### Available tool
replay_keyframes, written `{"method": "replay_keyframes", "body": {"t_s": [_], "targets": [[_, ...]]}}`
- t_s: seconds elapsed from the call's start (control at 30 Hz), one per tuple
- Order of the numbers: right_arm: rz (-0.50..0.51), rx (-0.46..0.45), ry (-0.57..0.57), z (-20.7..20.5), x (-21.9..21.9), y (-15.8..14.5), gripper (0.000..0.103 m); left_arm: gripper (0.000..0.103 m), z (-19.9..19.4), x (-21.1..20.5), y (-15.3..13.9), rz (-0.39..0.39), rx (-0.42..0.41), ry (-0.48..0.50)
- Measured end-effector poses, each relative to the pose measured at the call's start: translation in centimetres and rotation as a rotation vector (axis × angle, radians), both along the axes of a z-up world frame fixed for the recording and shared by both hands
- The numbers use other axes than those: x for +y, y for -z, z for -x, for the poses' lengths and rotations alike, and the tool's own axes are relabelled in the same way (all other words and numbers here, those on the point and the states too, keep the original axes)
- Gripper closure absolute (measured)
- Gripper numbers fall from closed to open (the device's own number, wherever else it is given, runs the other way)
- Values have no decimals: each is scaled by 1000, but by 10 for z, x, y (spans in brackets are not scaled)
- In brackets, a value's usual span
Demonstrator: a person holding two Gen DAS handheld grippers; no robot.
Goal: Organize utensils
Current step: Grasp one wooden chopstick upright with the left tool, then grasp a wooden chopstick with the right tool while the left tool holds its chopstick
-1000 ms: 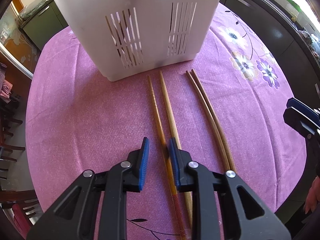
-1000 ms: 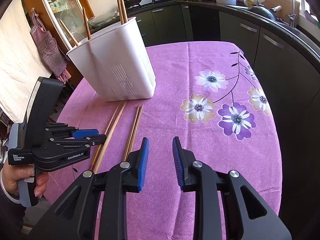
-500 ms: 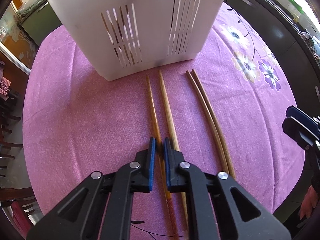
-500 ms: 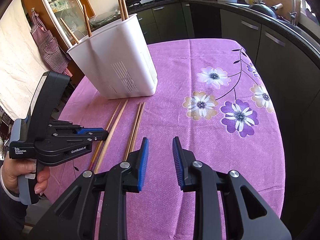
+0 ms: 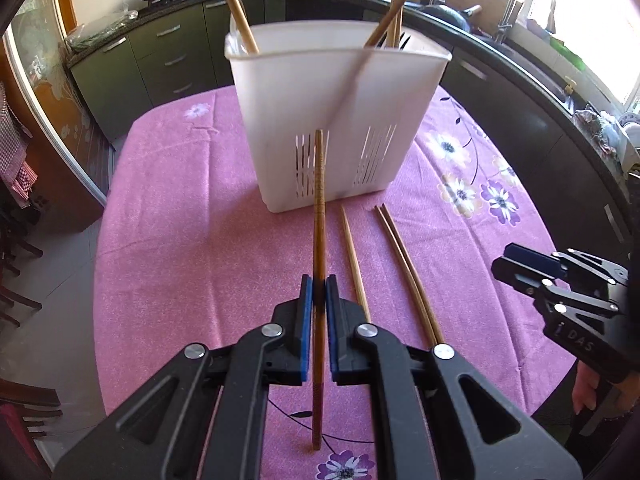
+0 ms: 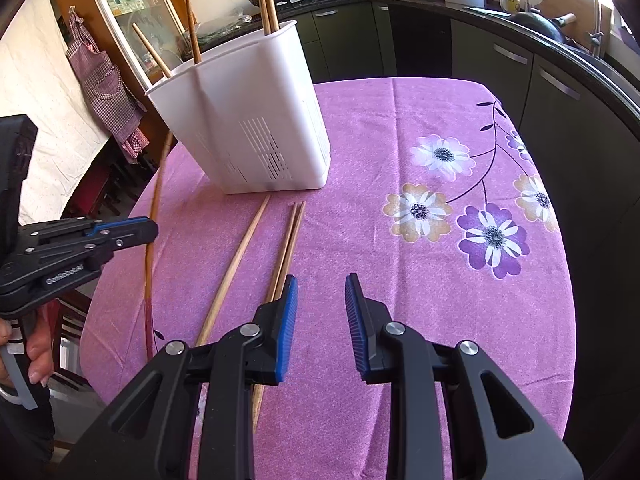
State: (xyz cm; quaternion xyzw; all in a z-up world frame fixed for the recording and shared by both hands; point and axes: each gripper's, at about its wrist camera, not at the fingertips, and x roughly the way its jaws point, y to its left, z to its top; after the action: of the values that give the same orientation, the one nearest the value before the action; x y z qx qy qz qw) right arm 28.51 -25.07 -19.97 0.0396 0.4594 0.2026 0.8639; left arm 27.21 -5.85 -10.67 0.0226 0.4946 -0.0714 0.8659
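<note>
My left gripper is shut on a dark brown chopstick, lifted off the cloth and pointing toward the white utensil holder. In the right wrist view the same gripper holds that chopstick at the left. A single light chopstick and a pair of chopsticks lie on the pink cloth in front of the holder. Several chopsticks stand in the holder. My right gripper hovers open over the near ends of the lying pair, with nothing between its fingers.
The round table has a pink flowered cloth. Dark kitchen cabinets curve behind and to the right. A checked apron hangs at the left. A person's hand grips the left tool. Chairs stand beside the table's left edge.
My left gripper closed on the dark chopstick and lifted it off the cloth, tilting up so the holder's rim came into view. The right gripper stayed in place.
</note>
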Motion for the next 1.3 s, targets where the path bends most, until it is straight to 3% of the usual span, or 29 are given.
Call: {"method": "replay_keyframes", "body": {"t_s": [0.2, 0.27, 0.4, 0.67, 1.1, 1.3], "targets": [[11, 34, -43, -8, 16, 1, 78, 96, 35, 8, -28, 15, -100, 14], [23, 64, -58, -16, 23, 6, 72, 96, 43, 10, -34, 26, -119, 21], [74, 122, -55, -38, 37, 23, 72, 96, 60, 11, -38, 25, -159, 28], [158, 150, -53, -56, 60, 38, 77, 96, 73, 17, -42, 34, -180, 44], [282, 137, -80, -50, 89, 45, 79, 96, 75, 22, -40, 43, -185, 44], [297, 159, -114, -49, 103, 47, 85, 96, 76, 21, -41, 40, -182, 50]]}}
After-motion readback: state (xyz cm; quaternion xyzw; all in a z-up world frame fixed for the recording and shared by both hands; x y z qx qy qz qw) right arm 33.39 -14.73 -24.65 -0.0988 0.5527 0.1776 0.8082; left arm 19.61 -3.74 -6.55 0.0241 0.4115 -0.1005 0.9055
